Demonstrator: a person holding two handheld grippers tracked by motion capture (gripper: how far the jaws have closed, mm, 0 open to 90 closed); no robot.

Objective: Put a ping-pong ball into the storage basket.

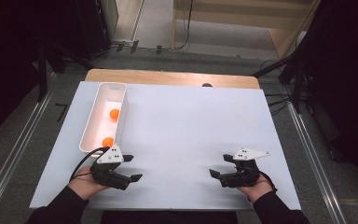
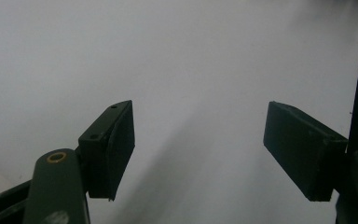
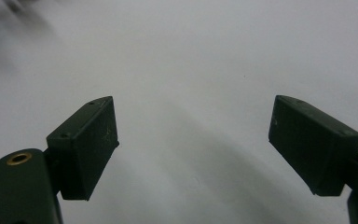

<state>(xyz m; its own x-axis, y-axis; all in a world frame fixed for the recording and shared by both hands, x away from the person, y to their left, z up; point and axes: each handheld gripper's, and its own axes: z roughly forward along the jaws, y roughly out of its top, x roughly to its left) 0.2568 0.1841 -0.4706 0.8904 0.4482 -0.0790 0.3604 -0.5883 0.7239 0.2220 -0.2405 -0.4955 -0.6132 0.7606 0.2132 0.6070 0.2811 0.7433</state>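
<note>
A long white bin lies on the left side of the white table top, with two orange balls in it: one mid-bin, one at its near end. My left gripper rests open near the front edge, just below the bin's near end, pointing right. Its jaws stand wide apart in the left gripper view with bare white surface between. My right gripper rests open at the front right, pointing left. In the right gripper view nothing sits between the jaws.
A wooden table edge shows beyond the white sheet, with a small dark knob on it. Dark stands and cables flank the table. A person's hands and dark sleeves enter from the bottom.
</note>
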